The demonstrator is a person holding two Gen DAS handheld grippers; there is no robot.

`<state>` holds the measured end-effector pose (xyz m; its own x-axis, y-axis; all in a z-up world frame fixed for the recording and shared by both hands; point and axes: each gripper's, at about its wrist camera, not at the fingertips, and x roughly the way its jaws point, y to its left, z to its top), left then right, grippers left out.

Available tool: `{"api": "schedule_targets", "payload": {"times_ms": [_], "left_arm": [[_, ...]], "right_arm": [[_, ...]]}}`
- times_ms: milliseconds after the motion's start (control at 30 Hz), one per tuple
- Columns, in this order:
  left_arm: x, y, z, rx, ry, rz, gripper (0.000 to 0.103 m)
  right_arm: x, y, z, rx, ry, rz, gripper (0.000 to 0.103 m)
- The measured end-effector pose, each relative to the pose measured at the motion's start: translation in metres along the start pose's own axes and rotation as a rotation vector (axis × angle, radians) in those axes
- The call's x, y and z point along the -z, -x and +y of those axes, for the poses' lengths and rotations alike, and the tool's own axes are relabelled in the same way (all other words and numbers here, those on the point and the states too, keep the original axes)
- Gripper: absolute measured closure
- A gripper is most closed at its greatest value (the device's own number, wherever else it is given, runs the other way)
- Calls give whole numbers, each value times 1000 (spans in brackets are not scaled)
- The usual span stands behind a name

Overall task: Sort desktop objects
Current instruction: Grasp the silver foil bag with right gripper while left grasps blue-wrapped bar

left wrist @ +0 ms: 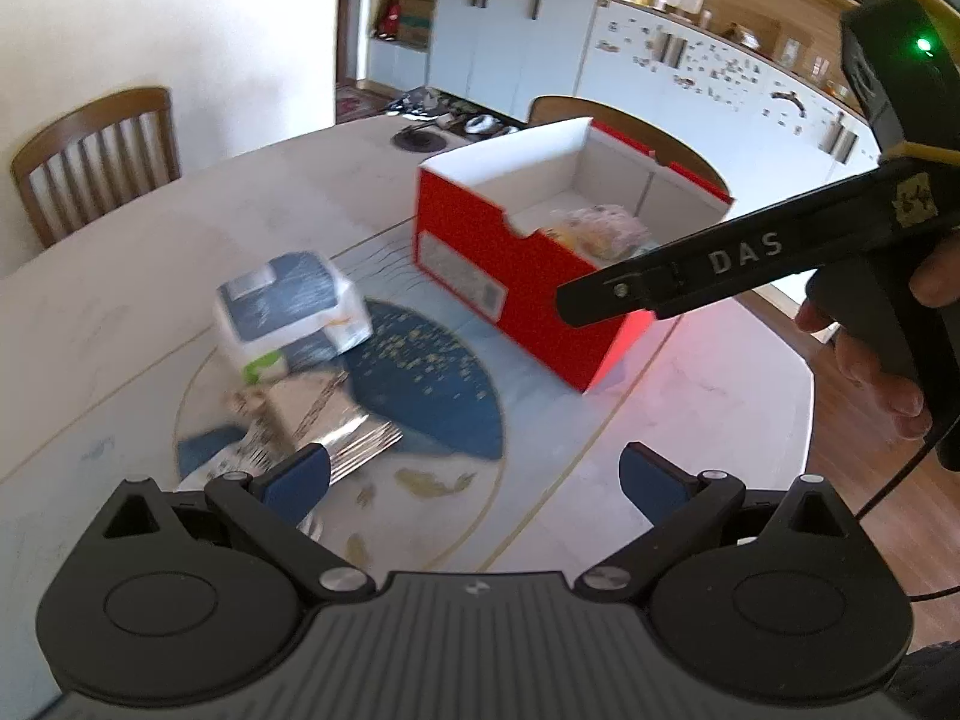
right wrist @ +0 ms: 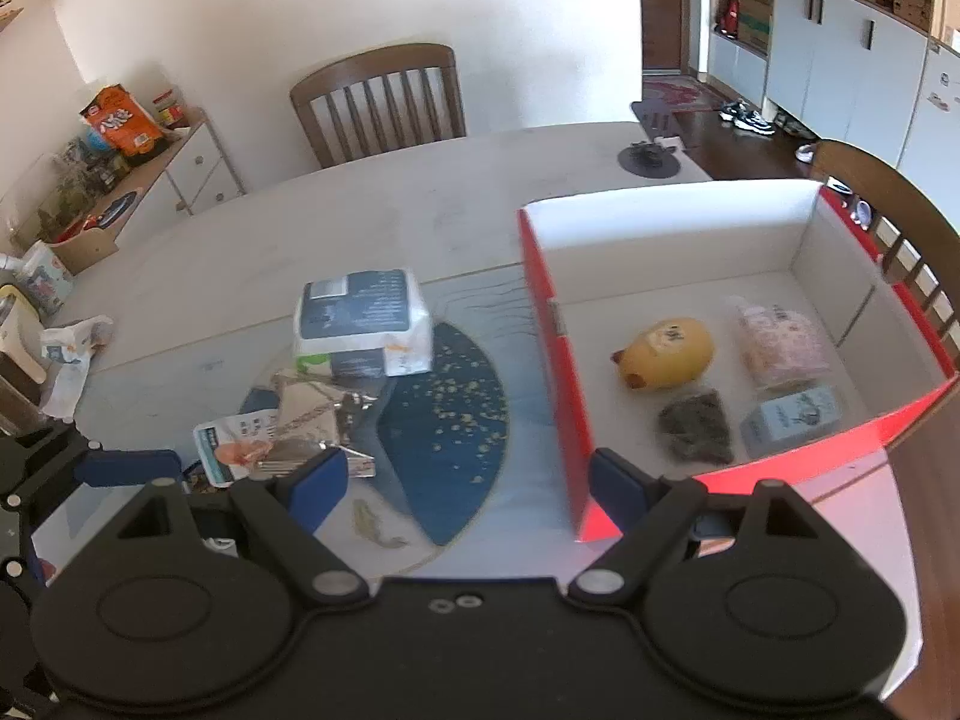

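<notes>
A red open box [left wrist: 528, 276] [right wrist: 558, 396] stands on the table. It holds a yellow toy [right wrist: 666, 354], a pink packet [right wrist: 780, 348], a dark packet [right wrist: 696, 426] and a small blue carton [right wrist: 792, 417]. Left of the box lie a blue-and-white tissue pack [left wrist: 294, 306] [right wrist: 363, 324] and silvery snack packets [left wrist: 318, 420] [right wrist: 300, 426]. My left gripper [left wrist: 474, 480] is open and empty, just right of the packets. My right gripper [right wrist: 468, 486] is open and empty above the box's near corner; its body [left wrist: 720, 264] crosses the left wrist view.
The table [left wrist: 150, 300] has a round blue-patterned mat [right wrist: 444, 420]. Wooden chairs [left wrist: 96, 156] [right wrist: 378, 102] stand at its far side. A dark round object [right wrist: 648, 159] lies at the far edge. Crumpled wrappers [right wrist: 72, 348] lie at the left. Cabinets [left wrist: 516, 42] line the back.
</notes>
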<state>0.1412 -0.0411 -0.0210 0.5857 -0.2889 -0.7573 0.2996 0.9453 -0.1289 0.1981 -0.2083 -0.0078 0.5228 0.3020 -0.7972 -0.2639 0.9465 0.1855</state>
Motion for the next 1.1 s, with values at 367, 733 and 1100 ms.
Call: {"api": "schedule_targets", "payload": {"times_ms": [367, 733, 1100], "left_arm": [[31, 11, 45, -63, 94, -13, 0], [59, 17, 84, -152, 165, -10, 0], [81, 9, 115, -196, 183, 8, 0]], "right_arm": [[1, -19, 32, -24, 40, 12, 16], [-4, -40, 61, -43, 94, 29, 16], [-9, -63, 75, -46, 111, 59, 16]]}}
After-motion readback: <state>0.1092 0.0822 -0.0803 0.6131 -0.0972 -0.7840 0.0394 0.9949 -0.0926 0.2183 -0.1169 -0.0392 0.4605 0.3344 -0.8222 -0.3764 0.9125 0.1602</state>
